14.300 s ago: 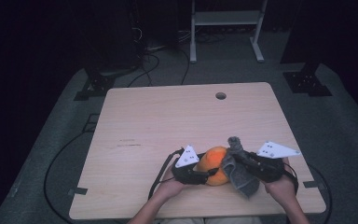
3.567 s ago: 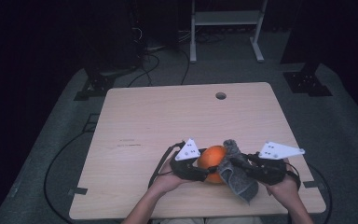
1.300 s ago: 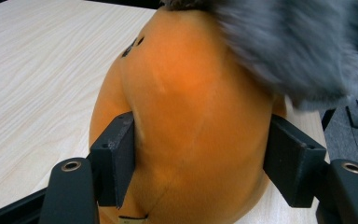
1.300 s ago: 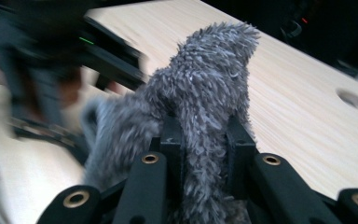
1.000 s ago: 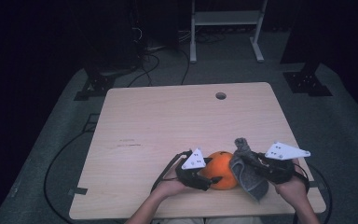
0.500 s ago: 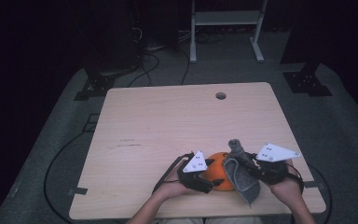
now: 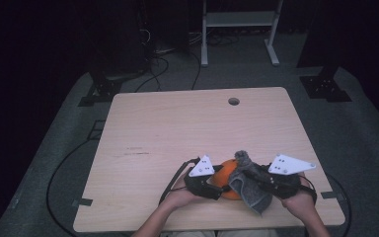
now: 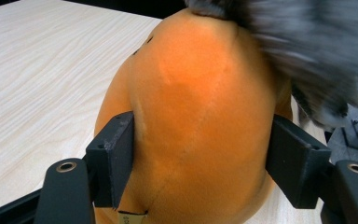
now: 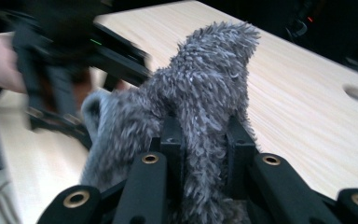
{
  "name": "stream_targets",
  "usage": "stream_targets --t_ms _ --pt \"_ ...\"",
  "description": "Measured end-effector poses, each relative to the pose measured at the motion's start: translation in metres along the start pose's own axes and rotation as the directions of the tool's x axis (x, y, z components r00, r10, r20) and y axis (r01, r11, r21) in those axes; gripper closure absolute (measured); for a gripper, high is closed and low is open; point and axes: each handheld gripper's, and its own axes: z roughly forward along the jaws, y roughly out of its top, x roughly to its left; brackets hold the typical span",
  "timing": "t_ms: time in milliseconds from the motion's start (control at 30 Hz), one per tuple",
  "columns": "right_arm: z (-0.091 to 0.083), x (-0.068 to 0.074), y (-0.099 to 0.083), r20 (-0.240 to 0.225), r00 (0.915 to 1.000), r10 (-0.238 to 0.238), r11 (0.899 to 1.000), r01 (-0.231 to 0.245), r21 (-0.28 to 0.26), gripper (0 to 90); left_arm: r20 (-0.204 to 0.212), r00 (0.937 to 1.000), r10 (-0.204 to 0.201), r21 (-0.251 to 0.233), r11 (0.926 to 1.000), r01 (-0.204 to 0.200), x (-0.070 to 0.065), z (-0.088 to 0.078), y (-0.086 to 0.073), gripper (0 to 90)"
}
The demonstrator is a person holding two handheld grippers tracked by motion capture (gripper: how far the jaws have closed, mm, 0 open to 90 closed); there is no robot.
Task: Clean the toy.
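Wiping looks under way, not finished: left tongs (image 8: 200,163) pinch the orange plush toy (image 8: 200,112) on the counter (image 7: 177,128) while right tongs (image 9: 204,140) clamp the grey fluffy cloth (image 9: 205,88) draped against it

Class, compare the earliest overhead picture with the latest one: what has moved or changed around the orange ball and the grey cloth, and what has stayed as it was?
Little changed. The grey cloth, pinched in the right tongs, shifted slightly across the top and right side of the orange ball. The left tongs stayed clamped on the ball, and both hands nudged only a little. Nothing was released or newly grasped. The table and the ball's spot near its front edge stayed the same.
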Motion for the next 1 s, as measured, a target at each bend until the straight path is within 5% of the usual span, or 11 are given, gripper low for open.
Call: stream_targets --t_ms 167,400,533,667,767,833,1000 --pt "-0.007 -0.021 -0.015 0.069 0.9948 0.075 0.997 -0.077 0.017 73.3 -0.011 0.999 -0.044 -0.012 0.9989 0.044 0.004 0.001 0.0 30.5" --pt "-0.003 0.002 0.003 0.013 0.9999 -0.009 1.0 0.01 -0.021 73.0 -0.017 0.9911 -0.132 -0.035 0.9907 0.132 0.011 -0.001 -0.003 30.6" --pt "0.001 -0.01 -0.009 0.05 0.9985 0.021 1.0 -0.021 0.003 72.9 -0.019 0.9904 -0.137 -0.036 0.9901 0.136 0.011 -0.001 -0.003 30.6" --pt "-0.002 -0.031 -0.027 0.131 0.9863 0.1 0.992 -0.109 0.063 72.9 -0.026 0.9911 -0.131 -0.037 0.9909 0.13 0.01 -0.001 -0.002 30.6" --pt "-0.007 -0.029 -0.02 0.097 0.9879 0.121 0.992 -0.123 0.016 72.7 -0.028 0.9921 -0.122 -0.034 0.992 0.121 0.009 0.0 -0.002 30.6" --pt "-0.009 -0.021 -0.01 0.033 0.993 0.114 0.993 -0.112 -0.04 72.4 -0.026 0.9932 -0.114 -0.031 0.9931 0.113 0.008 0.001 -0.002 30.5" --pt "-0.001 -0.016 -0.013 0.011 0.9959 0.09 0.996 -0.09 -0.007 72.6 0.008 0.999 -0.043 -0.022 0.9988 0.043 0.005 -0.001 0.0 18.8"
